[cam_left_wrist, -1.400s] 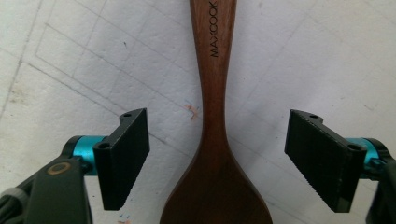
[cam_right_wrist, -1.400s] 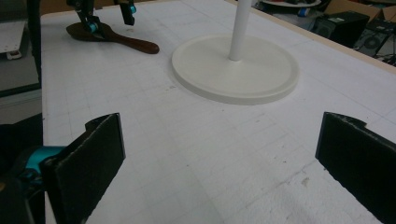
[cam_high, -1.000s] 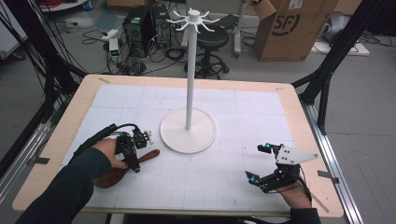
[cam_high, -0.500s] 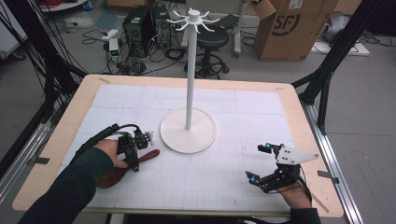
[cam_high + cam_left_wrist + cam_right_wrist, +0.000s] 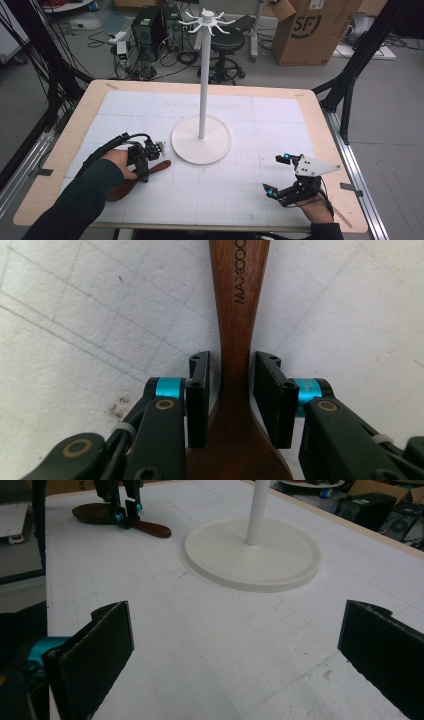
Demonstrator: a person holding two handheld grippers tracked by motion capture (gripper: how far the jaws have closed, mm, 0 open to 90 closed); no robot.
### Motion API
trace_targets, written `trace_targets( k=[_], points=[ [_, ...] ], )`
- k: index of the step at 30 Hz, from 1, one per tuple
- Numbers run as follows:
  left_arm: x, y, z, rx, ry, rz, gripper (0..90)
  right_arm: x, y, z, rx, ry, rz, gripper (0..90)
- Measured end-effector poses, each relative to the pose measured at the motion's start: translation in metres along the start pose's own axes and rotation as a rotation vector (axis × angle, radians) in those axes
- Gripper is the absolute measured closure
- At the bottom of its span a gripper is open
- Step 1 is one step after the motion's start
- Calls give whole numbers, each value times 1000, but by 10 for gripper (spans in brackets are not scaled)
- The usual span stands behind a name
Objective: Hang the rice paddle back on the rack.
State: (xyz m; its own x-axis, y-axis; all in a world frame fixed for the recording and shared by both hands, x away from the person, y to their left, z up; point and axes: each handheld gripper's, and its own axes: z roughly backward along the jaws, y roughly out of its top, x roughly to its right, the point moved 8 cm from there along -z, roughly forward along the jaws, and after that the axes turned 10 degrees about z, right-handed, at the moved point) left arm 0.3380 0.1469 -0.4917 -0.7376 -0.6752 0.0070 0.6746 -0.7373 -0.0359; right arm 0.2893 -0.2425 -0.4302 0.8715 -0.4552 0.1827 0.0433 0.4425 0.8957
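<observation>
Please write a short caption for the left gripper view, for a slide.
Left gripper closing around the neck of a wooden spoon lying on the white gridded mat, small gaps remaining beside both pads.

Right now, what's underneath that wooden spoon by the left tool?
The wooden spoon lies flat on the white gridded mat. The left tool straddles its neck, jaws just closing, small gaps showing. Whatever sits directly beneath the spoon is covered.

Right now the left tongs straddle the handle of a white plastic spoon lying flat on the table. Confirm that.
Not quite: the spoon is dark brown wood, not white plastic, as the left gripper view shows. The left tongs, which have just been closing, do straddle its handle as it lies flat on the table.
</observation>
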Motion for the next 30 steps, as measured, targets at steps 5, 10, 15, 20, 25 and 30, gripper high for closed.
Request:
trace_targets(
  k=[5, 10, 15, 20, 25, 30],
  points=[
    [0, 0, 0, -4, -8, -5, 719, 0, 0, 0, 0, 1, -2, 5],
    [-1, 0, 0, 1, -10, -12, 749, 0, 0, 0, -1, 2, -3, 5],
    [-1, 0, 0, 7, -11, -15, 754, -1, -1, 0, -4, 5, -3, 5],
    [-1, 0, 0, 7, -13, -18, 761, -1, -1, 0, -3, 5, -3, 5],
    [-1, 0, 0, 9, -8, -23, 764, -1, -1, 0, -6, 5, -3, 5],
    [0, 0, 0, 14, 6, -39, 768, -1, -1, 0, -5, 2, -2, 5]
  ],
)
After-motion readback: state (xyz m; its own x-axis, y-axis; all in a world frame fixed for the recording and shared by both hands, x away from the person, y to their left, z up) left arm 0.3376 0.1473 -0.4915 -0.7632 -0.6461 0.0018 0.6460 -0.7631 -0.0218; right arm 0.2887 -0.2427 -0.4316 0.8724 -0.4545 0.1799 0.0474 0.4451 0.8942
